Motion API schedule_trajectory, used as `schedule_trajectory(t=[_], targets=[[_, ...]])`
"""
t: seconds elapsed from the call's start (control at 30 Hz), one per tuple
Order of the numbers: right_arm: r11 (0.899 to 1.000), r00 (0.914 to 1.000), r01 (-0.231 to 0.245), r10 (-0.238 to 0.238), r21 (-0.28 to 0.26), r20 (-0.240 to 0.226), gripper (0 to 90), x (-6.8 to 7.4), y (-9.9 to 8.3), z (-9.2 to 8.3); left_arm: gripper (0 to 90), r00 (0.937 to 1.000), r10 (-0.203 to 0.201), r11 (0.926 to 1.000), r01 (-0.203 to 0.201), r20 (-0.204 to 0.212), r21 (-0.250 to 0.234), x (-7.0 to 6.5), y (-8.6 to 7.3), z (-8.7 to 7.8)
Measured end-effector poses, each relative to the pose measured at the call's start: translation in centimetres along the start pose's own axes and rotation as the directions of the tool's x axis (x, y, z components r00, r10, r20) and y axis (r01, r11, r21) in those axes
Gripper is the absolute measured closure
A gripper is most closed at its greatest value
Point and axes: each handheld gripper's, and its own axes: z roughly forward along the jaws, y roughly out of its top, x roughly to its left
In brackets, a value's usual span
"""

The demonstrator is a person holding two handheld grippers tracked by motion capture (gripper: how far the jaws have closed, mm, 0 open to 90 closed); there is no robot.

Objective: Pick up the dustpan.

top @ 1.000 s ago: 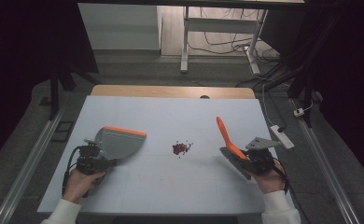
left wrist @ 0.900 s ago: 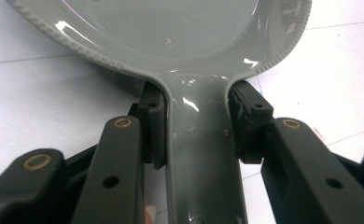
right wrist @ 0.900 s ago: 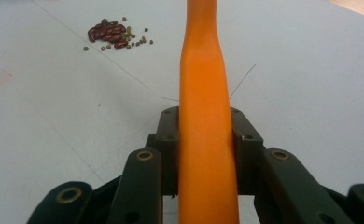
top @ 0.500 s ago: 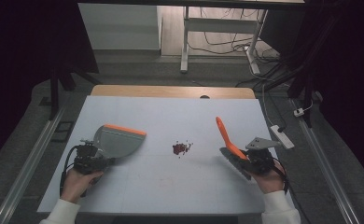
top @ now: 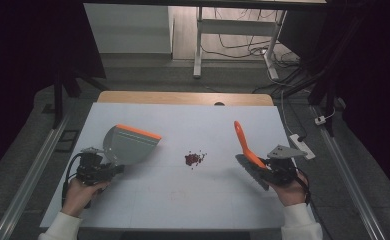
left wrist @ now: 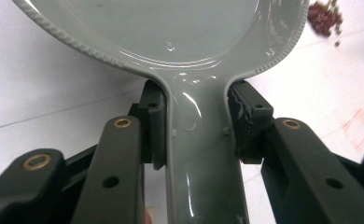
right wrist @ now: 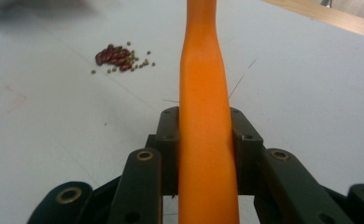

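Dark room all around, cables on the floor behind, and a white-topped desk with a wooden strip at its far edge sits lit up in the middle. From the high view you get the whole layout: the left tool holds a grey plastic dustpan with an orange lip, the right tool holds an orange-handled brush with dark bristles, and a small pile of dark red beans lies on the desk between them, apart from both.

Close up, the left gripper view shows what the overhead can't: both black jaws clamped tight on the dustpan's grey handle, with the ribbed rim of the pan right above. The beans peek in at the top right corner, partly cut off. The pan's orange lip is out of frame there.

Right gripper view is the same deal, jaws pinched on the orange handle, which runs off the top. The pile sits to the left, and here you can tell there are tiny greenish bits mixed in with the red ones. The bristles are out of frame, and a blurry dark patch at top left is too smeared to make out.
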Motion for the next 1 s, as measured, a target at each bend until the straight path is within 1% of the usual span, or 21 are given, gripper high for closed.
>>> schedule_trajectory(t=[0.1, 0.13, 0.23, 0.3, 0.4, 0.47, 0.57, 0.7, 0.87, 1.0], targets=[[0.998, 0.9983, -0.057, 0.056, -0.023, -0.015, 70.0, -0.5, -0.2, -0.1, 61.4, 0.9999, 0.010, 0.9998, -0.010, 0.007, -0.015, -0.2, -0.2, -0.4], [0.997, 0.9977, -0.067, 0.067, -0.027, -0.014, 70.0, -0.5, -0.3, -0.1, 61.4, 0.9998, 0.013, 0.9997, -0.013, 0.011, -0.023, -0.1, -0.3, -0.7], [0.998, 0.9984, -0.057, 0.057, -0.018, -0.001, 70.0, -0.4, -0.2, 0.1, 61.4, 0.9993, 0.007, 0.9986, -0.005, 0.037, -0.052, 0.2, -0.1, -1.1], [0.999, 0.9986, -0.052, 0.052, -0.013, 0.005, 70.0, -0.2, 0.0, 0.2, 61.5, 0.9988, 0.013, 0.9981, -0.011, 0.046, -0.060, 0.3, 0.0, -1.0], [0.999, 0.9988, -0.049, 0.049, -0.016, 0.006, 70.0, 0.4, 0.3, 0.3, 61.4, 0.9978, 0.038, 0.9981, -0.036, 0.054, -0.051, 0.1, -0.1, -0.8], [0.999, 0.9992, -0.039, 0.039, -0.017, 0.001, 70.0, 0.6, 0.5, 0.5, 61.4, 0.9962, 0.061, 0.9971, -0.058, 0.063, -0.050, -0.1, -0.1, -0.6], [1.000, 0.9998, -0.018, 0.018, -0.009, 0.008, 70.0, 0.9, 0.8, 0.8, 61.4, 0.9937, 0.079, 0.9957, -0.074, 0.080, -0.056, -0.3, 0.0, -0.6], [1.000, 0.9998, -0.019, 0.019, -0.012, 0.010, 70.0, 1.0, 1.0, 1.0, 61.5, 0.9895, 0.105, 0.9930, -0.099, 0.099, -0.063, -0.4, 0.1, -0.4], [0.999, 0.9991, -0.039, 0.039, -0.014, 0.014, 70.0, 0.7, 1.1, 1.3, 61.5, 0.9835, 0.141, 0.9882, -0.132, 0.114, -0.076, -0.5, 0.3, -0.5], [0.999, 0.9988, -0.046, 0.046, -0.010, 0.017, 70.0, 0.7, 1.1, 1.6, 61.5, 0.9769, 0.172, 0.9836, -0.164, 0.126, -0.076, -0.8, 0.3, -0.5]])
